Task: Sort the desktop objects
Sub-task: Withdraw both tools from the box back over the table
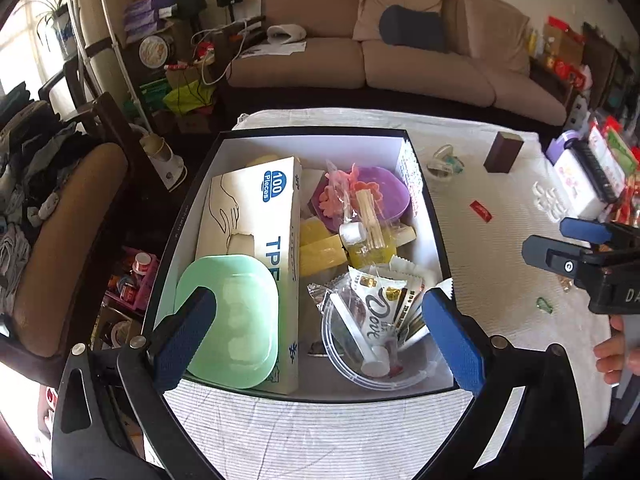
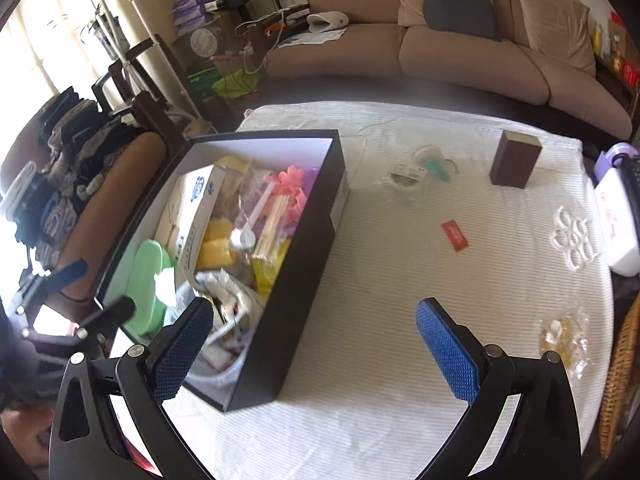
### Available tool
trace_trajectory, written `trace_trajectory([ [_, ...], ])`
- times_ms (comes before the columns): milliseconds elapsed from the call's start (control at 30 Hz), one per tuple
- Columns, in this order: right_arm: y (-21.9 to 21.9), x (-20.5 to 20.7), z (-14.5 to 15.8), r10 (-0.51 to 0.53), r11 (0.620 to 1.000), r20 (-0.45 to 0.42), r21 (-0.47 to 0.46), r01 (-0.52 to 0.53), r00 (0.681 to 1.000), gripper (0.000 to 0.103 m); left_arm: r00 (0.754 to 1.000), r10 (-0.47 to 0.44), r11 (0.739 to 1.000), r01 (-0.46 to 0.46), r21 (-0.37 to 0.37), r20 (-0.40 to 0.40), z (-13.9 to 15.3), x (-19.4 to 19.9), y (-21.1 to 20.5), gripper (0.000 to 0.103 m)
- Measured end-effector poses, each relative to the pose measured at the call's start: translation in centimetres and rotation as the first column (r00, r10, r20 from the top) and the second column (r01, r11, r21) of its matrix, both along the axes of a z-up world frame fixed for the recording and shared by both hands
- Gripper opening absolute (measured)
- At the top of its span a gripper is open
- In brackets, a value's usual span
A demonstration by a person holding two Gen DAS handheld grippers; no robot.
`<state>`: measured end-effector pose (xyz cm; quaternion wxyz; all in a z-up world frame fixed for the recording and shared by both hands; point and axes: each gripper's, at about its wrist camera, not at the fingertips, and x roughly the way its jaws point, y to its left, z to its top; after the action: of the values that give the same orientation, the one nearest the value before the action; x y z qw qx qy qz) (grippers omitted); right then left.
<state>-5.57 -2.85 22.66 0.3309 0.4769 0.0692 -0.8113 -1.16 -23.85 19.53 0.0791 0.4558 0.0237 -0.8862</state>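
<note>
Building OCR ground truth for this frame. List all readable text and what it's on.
"100 Pieces": blue badge on the glove box inside the black box.
"TPE": side of the same glove box, last letter partly hidden by the green dish.
"Dove": candy wrapper in the clear bowl.
"DA": right gripper body, cut off at the frame edge.
Too small or blurred: red packet, label on the black box's side, white container.
</note>
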Motion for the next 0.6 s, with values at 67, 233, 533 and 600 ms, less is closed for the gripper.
trace_trajectory([
  [67,1.1,1.0,0.2,0.002,1.0,-0.013,0.006,-0.002,1.0,0.103,1.0,0.001,1.0,-0.001,0.0,-0.007,0.6,0.8,0.5,0.103],
  [233,4.2,2.4,0.6,-0.02,1.0,-0.029,-0.008,0.02,0.999,0.103,1.0,-0.007,1.0,0.007,-0.007,-0.022,1.7,2.5,2.5,0.103],
  [533,11.5,3.1,-0.1,-0.051,0.999,-0.054,-0.011,0.05,0.997,0.103,0.998,-0.05,0.999,0.05,-0.009,-0.027,1.4,3.6,7.7,0.103],
  [600,13.8,2.8,0.1,-0.056,0.998,-0.064,-0.027,0.054,0.996,0.103,0.995,-0.084,0.996,0.085,0.022,-0.053,1.3,3.9,9.3,0.103],
])
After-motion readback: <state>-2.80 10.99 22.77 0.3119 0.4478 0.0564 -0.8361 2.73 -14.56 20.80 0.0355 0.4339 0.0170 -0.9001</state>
